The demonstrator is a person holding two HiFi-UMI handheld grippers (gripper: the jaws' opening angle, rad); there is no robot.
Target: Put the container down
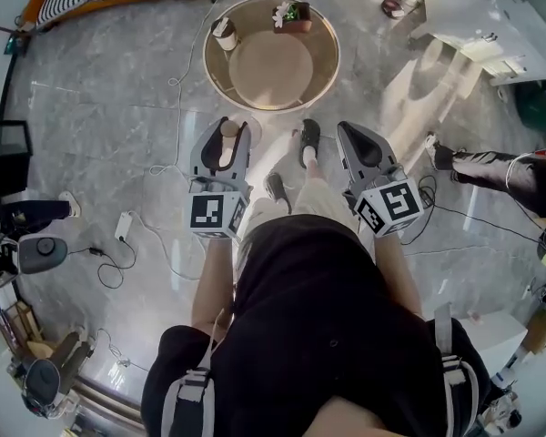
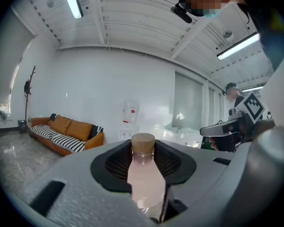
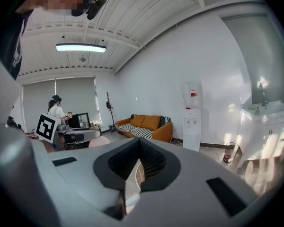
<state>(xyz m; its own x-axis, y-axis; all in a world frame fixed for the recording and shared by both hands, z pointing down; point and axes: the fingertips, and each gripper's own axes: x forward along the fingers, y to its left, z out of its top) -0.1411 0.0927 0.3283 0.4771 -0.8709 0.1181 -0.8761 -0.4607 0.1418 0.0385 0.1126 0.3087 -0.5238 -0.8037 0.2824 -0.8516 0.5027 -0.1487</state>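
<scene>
Container: small clear bottle of pale pink liquid with a tan cork-like cap point(image 2: 144, 176). I've got it upright, up off the floor and short of the table.
Left gripper point(image 1: 226, 144): clamped on the bottle's body, below the neck.
Right gripper point(image 3: 138, 148): jaws pressed together, holding nothing.
Handling: looks light, smooth and a bit squashy to me. I'd keep a mid-body grip and hold it level.
Landing spot: round wooden low table point(image 1: 326, 80) ahead, with its centre bare.
Obstacles: small planter box point(image 1: 291, 15) and little pale pot point(image 1: 224, 35) near the far rim, plus white cables point(image 1: 177, 244) on the floor.
</scene>
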